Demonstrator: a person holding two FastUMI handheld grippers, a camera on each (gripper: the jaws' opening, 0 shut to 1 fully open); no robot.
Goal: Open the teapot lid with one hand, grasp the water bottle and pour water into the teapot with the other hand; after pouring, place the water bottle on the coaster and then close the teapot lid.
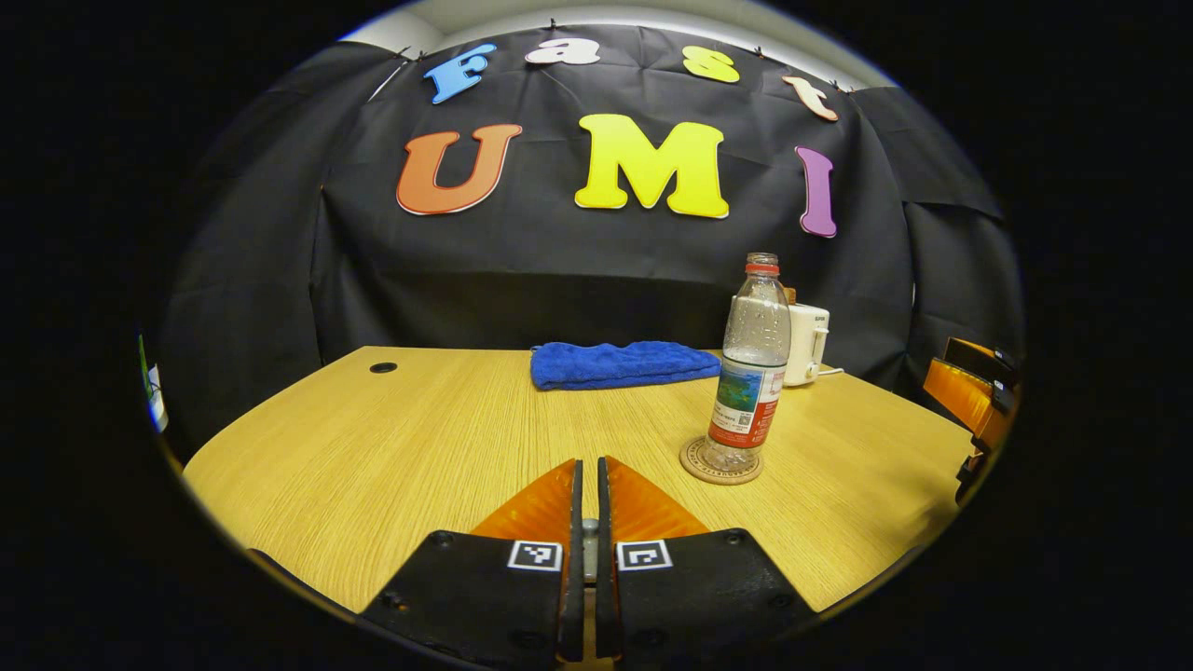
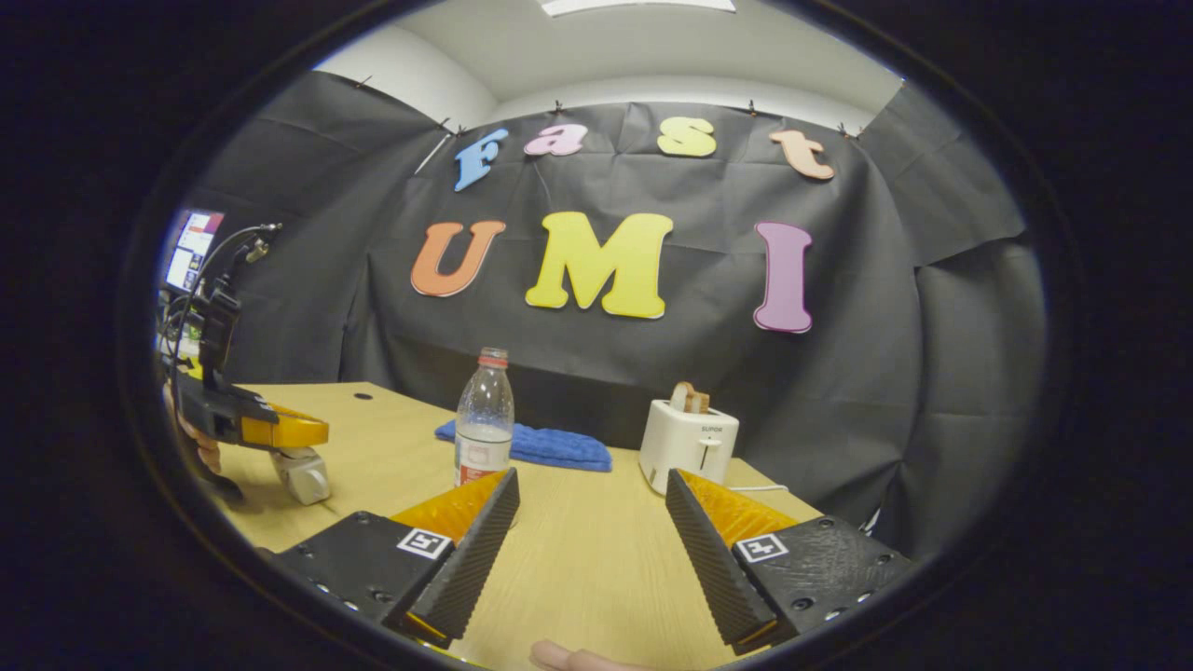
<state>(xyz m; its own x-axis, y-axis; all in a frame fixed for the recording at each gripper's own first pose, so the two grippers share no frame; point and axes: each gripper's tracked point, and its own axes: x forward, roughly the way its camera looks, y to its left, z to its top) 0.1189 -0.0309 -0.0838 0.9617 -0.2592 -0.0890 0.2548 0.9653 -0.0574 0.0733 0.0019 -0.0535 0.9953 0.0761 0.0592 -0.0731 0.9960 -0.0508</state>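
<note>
A clear plastic water bottle [image 1: 750,373] with a red neck ring and a coloured label stands upright on a round cork coaster [image 1: 720,461], right of the table's middle. My left gripper [image 1: 589,463] is shut with nothing between its fingers, low over the table, short of the coaster and to its left. My right gripper [image 2: 592,485] is open and holds nothing; the bottle [image 2: 485,419] stands beyond its left finger. In the right gripper view the left gripper [image 2: 270,429] sits at the far left, held by a hand [image 2: 200,447]. The right gripper [image 1: 974,391] shows at the right edge of the left gripper view.
A folded blue towel [image 1: 620,363] lies at the back of the wooden table [image 1: 373,466]. A white toaster [image 2: 690,443] stands at the back right, behind the bottle. A cable hole [image 1: 383,367] is at the back left. A monitor [image 2: 191,247] glows beyond the table's left side.
</note>
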